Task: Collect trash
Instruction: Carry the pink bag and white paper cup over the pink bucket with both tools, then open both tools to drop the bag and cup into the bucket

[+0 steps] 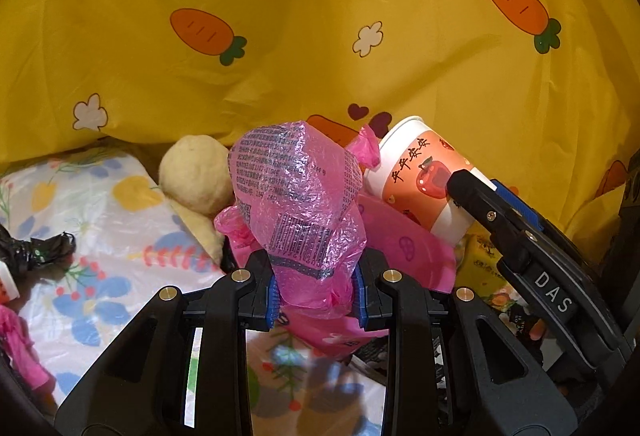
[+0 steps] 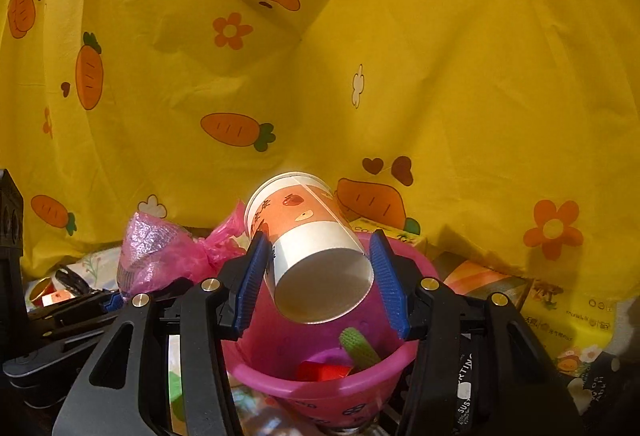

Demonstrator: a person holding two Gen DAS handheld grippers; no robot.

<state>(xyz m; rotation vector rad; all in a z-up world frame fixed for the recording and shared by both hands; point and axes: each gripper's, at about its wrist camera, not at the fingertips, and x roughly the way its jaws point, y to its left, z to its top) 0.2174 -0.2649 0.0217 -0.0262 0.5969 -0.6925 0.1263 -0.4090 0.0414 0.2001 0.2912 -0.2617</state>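
Left claw [image 1: 316,296] is clamped on a crumpled pink plastic wrapper [image 1: 296,204], blue pads pinching its lower end while the printed bulk stands up above the fingers. Right claw [image 2: 320,276] has a paper cup [image 2: 316,256] squeezed between its 2 pads, base toward us, mouth tipped away toward the yellow carrot cloth [image 2: 440,96].

We take the pink bucket [image 2: 320,376] as our landmark. The cup hangs directly over its mouth, the wrapper sits just left of it, near the rim. Inside the bucket we already see a red scrap [image 2: 324,372] and a green ribbed piece [image 2: 360,348]. From the left claw's camera, a cream fuzzy ball [image 1: 196,176] lies left of the bucket on a floral sheet [image 1: 100,216], with a black crumpled bag [image 1: 36,248] further left.

Both pieces look ready to drop, we judge. Trouble could come in 2 ways. The cup is tilted and held around its round wall, so on release it could tip over the far rim and roll off. The wrapper is light and clingy: it may stick to a pad or drift outside the bucket, since it is not yet over the opening. And both claws are crowding 1 bucket, so a knock could topple it.
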